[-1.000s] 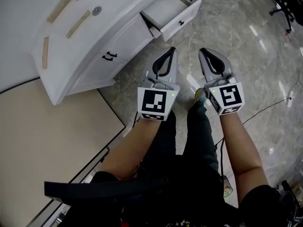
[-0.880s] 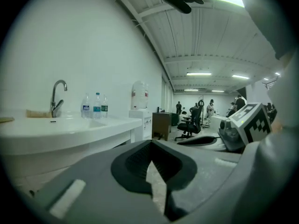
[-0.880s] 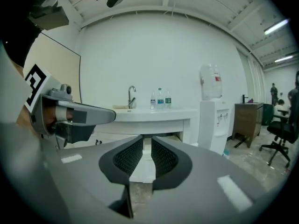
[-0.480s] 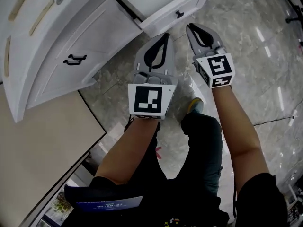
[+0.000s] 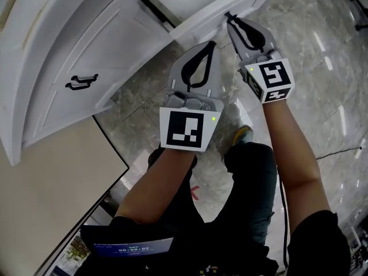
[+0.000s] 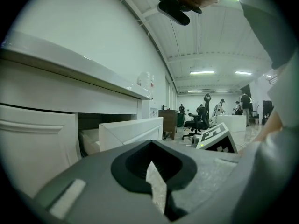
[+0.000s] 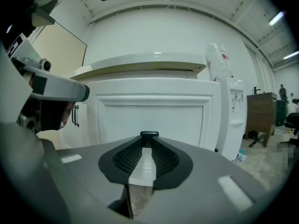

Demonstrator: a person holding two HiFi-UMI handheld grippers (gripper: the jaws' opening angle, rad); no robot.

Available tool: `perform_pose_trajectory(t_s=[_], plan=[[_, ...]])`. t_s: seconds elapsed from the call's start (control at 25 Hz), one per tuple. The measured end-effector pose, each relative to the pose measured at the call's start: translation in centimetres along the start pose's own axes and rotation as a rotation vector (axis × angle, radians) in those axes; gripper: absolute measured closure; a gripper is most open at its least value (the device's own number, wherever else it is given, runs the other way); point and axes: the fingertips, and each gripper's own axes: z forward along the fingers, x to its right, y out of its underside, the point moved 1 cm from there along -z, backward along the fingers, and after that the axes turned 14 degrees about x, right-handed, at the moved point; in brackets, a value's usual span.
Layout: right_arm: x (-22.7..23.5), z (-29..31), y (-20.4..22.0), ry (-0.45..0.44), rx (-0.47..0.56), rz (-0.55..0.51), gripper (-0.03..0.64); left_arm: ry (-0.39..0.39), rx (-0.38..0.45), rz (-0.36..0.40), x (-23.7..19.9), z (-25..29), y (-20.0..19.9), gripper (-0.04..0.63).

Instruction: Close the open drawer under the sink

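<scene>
The white vanity's open drawer point(image 5: 198, 23) juts out at the top of the head view, and its panelled front point(image 7: 154, 113) fills the right gripper view. My right gripper point(image 5: 230, 16) is shut, its tips point(image 7: 149, 135) right against the drawer's small black handle, which they mostly hide. My left gripper point(image 5: 210, 43) hangs shut and empty just below the drawer's front edge, apart from it. The left gripper view looks past its own tips point(image 6: 150, 142) at the drawer point(image 6: 131, 129) from the side, pulled out of the cabinet.
A cabinet door with a black handle point(image 5: 82, 81) lies left of the drawer. A water dispenser point(image 7: 230, 113) stands right of the vanity. A beige panel point(image 5: 46, 183) covers the lower left. My legs and shoe point(image 5: 244, 134) stand on the marble floor point(image 5: 328, 91).
Both grippers have moved forward toward the vanity. The right one went from a short way off the drawer to touching its front at the handle. The left stays shut below.
</scene>
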Motion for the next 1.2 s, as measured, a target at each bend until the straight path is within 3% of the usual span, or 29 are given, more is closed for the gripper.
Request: perform_pose_trajectory(t_s=[0.32,0.72,1.2], plan=[[-0.1,2.1,-0.1,-0.010,0.002,-0.012,0.531,-0.023,-0.004,0.006,-2.0,0.4,0.8,0.594],[0.0,8.5,0.0,0.018,0.023,0.007,0.531,-0.206,-0.001,0.022,-10.8,-0.1,1.2,0.594],[-0.3,13.8,0.3,0.016,0.015,0.005,0.532,-0.223,0.030,0.009,-15.5,-1.1,1.7,0.594]])
